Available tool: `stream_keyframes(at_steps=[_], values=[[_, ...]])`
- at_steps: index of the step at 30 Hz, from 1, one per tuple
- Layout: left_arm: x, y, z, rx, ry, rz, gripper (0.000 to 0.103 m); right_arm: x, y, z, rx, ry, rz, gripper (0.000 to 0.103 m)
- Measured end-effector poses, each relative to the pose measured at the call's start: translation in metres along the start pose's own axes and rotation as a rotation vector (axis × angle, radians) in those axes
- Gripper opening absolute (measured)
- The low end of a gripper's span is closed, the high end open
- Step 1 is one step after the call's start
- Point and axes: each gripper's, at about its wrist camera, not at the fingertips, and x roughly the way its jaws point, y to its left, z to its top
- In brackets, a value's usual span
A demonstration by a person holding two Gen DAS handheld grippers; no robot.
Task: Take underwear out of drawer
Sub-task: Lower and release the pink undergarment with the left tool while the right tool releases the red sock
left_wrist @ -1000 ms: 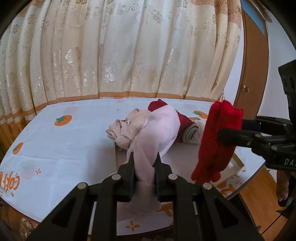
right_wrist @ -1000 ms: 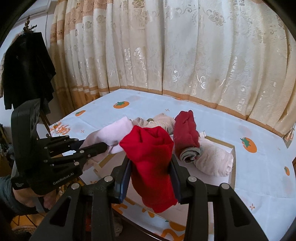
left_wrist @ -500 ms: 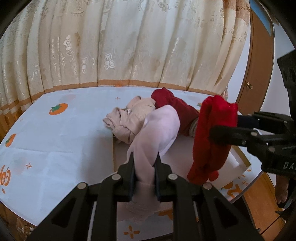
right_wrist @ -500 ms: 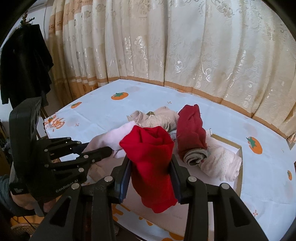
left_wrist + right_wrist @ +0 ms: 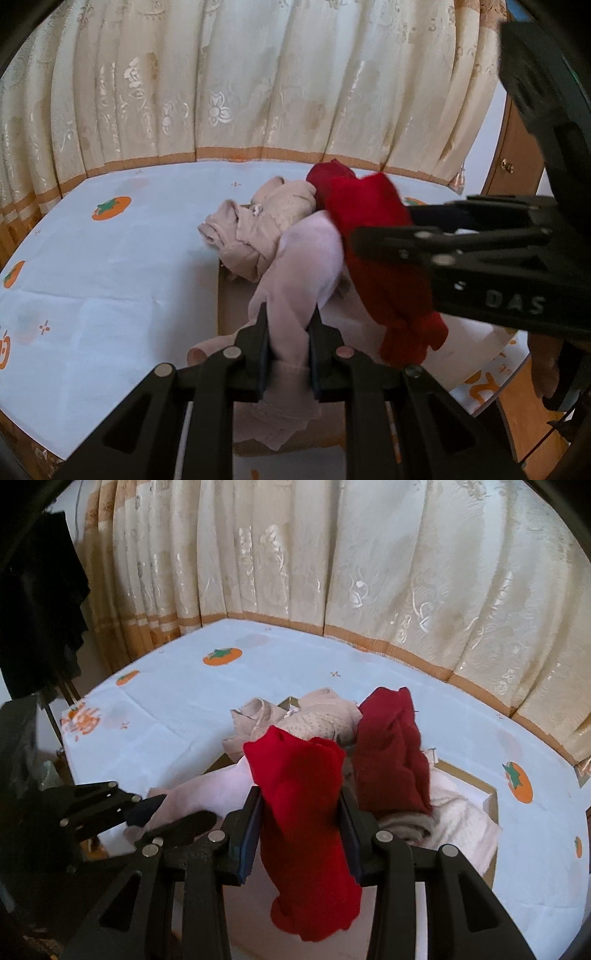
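Your left gripper (image 5: 288, 325) is clamped tight on a pale pink soft fabric garment (image 5: 303, 258), jaws pinching it near its lower end so a bunch of cloth hangs below the pads and the rest drapes up and forward over the drawer. Your right gripper (image 5: 301, 812) is closed on a bright red knit garment (image 5: 303, 797); the cloth fills the gap between both pads, sticks up above them and hangs down in a loose tail underneath. In the left wrist view the right gripper (image 5: 443, 236) comes in from the right side with the red piece (image 5: 384, 258) dangling, just beside the pink one and partly overlapping it.

The shallow white open drawer with a pale wooden rim (image 5: 491, 801) sits on a round table covered by a white cloth with orange persimmon prints (image 5: 177, 716). In or over the drawer: a crumpled beige garment (image 5: 317, 716) at the far left corner, spilling over the rim onto the cloth; a rolled dark red garment (image 5: 391, 753) beside it; a white textured rolled garment (image 5: 461, 819) to the right, touching the dark red roll. Both held pieces are above the drawer's near part. Cream patterned curtains (image 5: 258, 74) hang behind the table.
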Motion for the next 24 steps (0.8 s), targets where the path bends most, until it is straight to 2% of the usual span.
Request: stream_keyframes(at_steps=[7,12,24], values=[[0.01,0.002,-0.004,0.01,0.019,0.01,0.015,0.032,0.002,0.003,-0.015,0.082,0.003,0.042],[0.014,-0.002,-0.01,0.041,0.026,0.017,0.015,0.048,0.001,-0.011,-0.021,0.133,0.014,0.043],[0.018,-0.006,-0.011,0.041,0.034,0.026,0.015,0.045,-0.003,-0.024,-0.007,0.116,0.017,0.043]])
